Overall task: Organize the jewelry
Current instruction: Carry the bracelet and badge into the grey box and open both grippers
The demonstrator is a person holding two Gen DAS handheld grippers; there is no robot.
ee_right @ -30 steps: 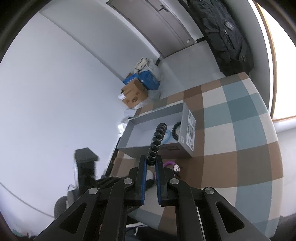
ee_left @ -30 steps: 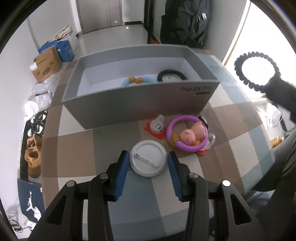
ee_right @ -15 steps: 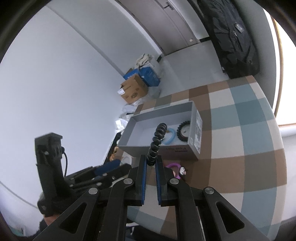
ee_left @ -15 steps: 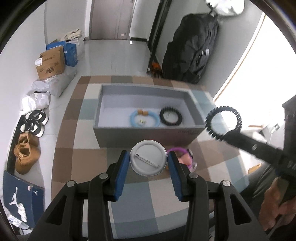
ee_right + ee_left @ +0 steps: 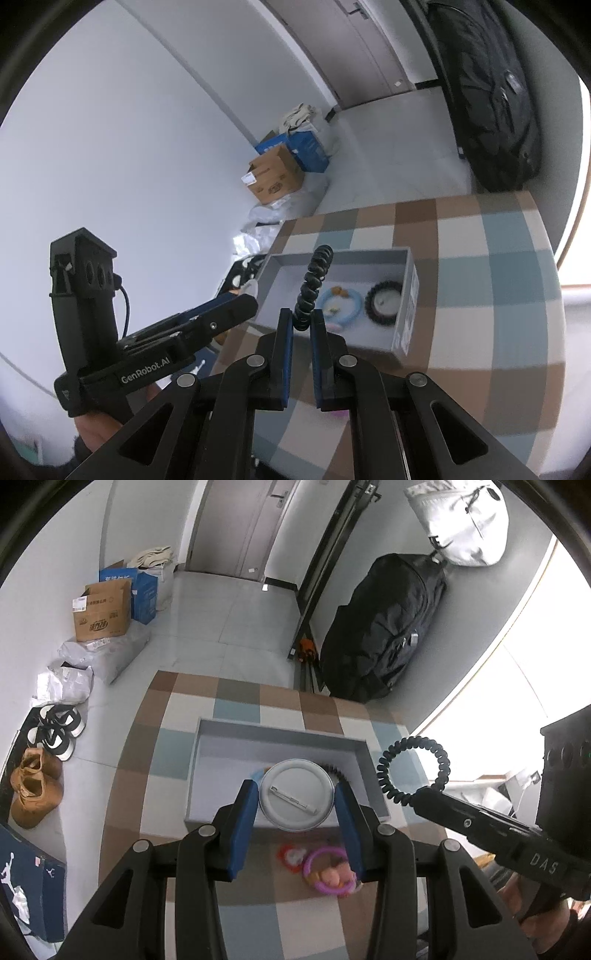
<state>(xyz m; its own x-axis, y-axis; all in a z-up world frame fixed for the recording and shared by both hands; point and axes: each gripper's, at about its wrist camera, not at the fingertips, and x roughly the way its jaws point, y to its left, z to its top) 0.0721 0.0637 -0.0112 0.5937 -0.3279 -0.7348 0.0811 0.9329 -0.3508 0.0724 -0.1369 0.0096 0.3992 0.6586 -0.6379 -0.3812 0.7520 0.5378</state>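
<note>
The left gripper (image 5: pixel 295 805) pinched a round white pin badge (image 5: pixel 294 794) by its rim between its blue pads (image 5: pixel 243 823), the back of the badge with its metal pin facing the camera. The badge hung in the air over the near wall of the grey box (image 5: pixel 280 738). To its right, the right gripper (image 5: pixel 301 325) was pressed together on a black beaded bracelet (image 5: pixel 413 770), which stood up from the fingertips as an open ring beside the box's right end; in the right wrist view the same bracelet (image 5: pixel 312 286) showed edge-on, rising above the blue pads (image 5: pixel 286 354).

Inside the box lay a light blue bracelet (image 5: pixel 340 302) with small orange beads and, just beside it, a second black beaded bracelet (image 5: pixel 384 302). On the checked tablecloth (image 5: pixel 173 753) in front of the box sat a purple ring with a pink figure (image 5: pixel 328 875) and a small red-and-white piece (image 5: pixel 290 854), touching each other.

Beyond the table were a cardboard box (image 5: pixel 101 613), pairs of shoes (image 5: pixel 55 731) along the wall, and a large black bag (image 5: pixel 384 627).
</note>
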